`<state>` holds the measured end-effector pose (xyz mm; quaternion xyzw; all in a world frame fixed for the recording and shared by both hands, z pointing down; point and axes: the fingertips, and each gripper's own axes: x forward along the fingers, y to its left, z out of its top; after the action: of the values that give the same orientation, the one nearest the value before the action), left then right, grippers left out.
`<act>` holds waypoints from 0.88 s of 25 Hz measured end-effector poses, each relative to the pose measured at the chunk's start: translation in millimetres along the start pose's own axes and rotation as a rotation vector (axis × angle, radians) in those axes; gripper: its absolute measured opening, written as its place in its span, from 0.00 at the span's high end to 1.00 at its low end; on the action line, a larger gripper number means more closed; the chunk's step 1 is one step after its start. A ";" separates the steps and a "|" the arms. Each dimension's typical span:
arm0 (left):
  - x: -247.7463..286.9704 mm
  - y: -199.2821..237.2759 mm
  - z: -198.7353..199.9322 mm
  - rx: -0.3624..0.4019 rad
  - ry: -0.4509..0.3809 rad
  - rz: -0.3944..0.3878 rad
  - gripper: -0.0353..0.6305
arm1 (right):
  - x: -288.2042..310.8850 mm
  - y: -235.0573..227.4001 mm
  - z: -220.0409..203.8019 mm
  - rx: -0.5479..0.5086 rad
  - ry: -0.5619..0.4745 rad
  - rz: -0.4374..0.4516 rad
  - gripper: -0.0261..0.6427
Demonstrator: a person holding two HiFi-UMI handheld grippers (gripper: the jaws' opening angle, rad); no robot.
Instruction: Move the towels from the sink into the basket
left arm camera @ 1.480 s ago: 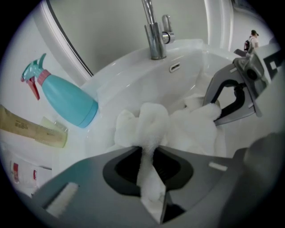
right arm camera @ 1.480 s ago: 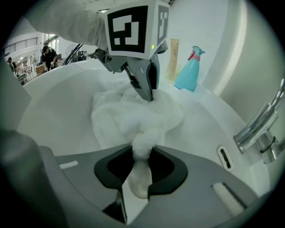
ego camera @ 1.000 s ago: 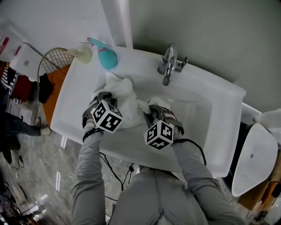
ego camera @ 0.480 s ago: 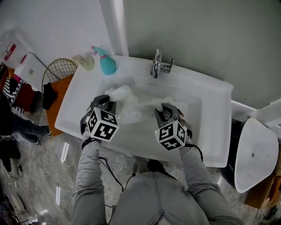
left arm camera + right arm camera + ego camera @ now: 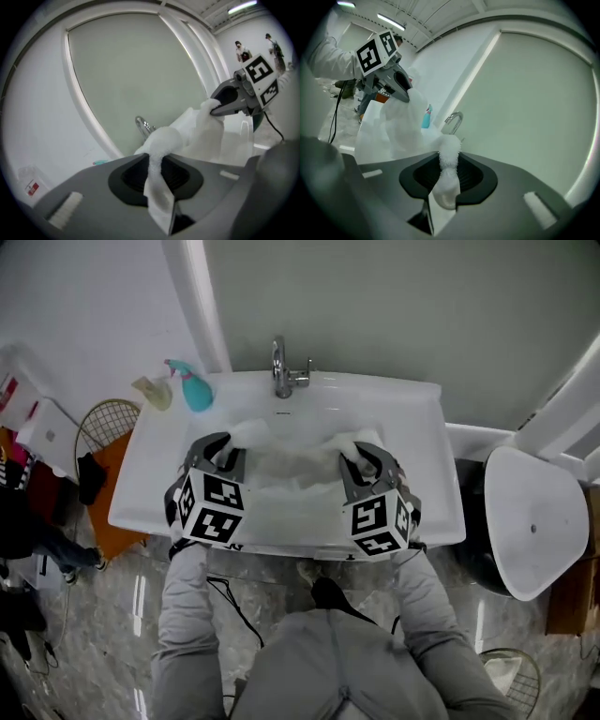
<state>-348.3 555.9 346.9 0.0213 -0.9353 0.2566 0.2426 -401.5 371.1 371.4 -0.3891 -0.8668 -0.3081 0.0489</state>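
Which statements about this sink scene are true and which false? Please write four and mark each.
1. The left gripper is shut on the white towel. True.
2. The right gripper is open and empty. False: the right gripper is also shut on the towel.
3. The towel is stretched between both grippers above the sink. True.
4. The teal spray bottle lies in the basin. False: the teal spray bottle stands on the rim, left of the faucet.
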 end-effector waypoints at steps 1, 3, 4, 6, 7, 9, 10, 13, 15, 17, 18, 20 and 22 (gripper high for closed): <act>-5.8 -6.8 12.0 0.009 -0.028 -0.008 0.75 | -14.6 -8.8 1.4 0.004 -0.009 -0.032 0.83; -15.3 -21.6 36.3 0.024 -0.080 -0.031 0.75 | -43.5 -26.3 2.2 0.013 -0.020 -0.094 0.83; -18.7 -30.4 48.4 0.034 -0.105 -0.048 0.75 | -57.9 -35.1 1.0 0.017 -0.021 -0.126 0.83; -22.6 -50.5 72.1 0.060 -0.153 -0.089 0.75 | -86.5 -52.4 -4.8 0.021 -0.010 -0.193 0.83; -23.3 -61.2 83.5 0.076 -0.177 -0.112 0.75 | -100.3 -60.6 -8.9 0.022 -0.001 -0.226 0.83; -23.7 -84.3 106.2 0.108 -0.225 -0.161 0.75 | -128.1 -76.4 -18.7 0.028 0.023 -0.293 0.83; -24.1 -97.2 117.7 0.125 -0.249 -0.187 0.75 | -143.0 -84.1 -24.7 0.032 0.036 -0.328 0.83; -28.9 -139.7 153.9 0.177 -0.323 -0.260 0.75 | -192.8 -107.2 -43.5 0.053 0.070 -0.443 0.83; -35.7 -169.1 179.0 0.209 -0.370 -0.302 0.75 | -228.2 -122.3 -53.2 0.060 0.083 -0.514 0.83; -45.5 -201.6 204.4 0.241 -0.418 -0.346 0.75 | -265.7 -134.4 -69.7 0.074 0.109 -0.581 0.83; -51.2 -219.8 217.4 0.258 -0.446 -0.373 0.75 | -286.2 -139.8 -79.4 0.084 0.127 -0.618 0.83; -63.9 -258.9 243.0 0.291 -0.503 -0.432 0.75 | -330.5 -149.7 -95.9 0.097 0.164 -0.698 0.83; -77.9 -299.3 264.4 0.316 -0.552 -0.490 0.75 | -374.5 -156.3 -113.2 0.108 0.202 -0.769 0.83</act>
<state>-347.6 160.0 252.7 0.3488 -0.8816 0.3166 0.0297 -269.9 -14.3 263.6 -0.0010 -0.9550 -0.2945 0.0352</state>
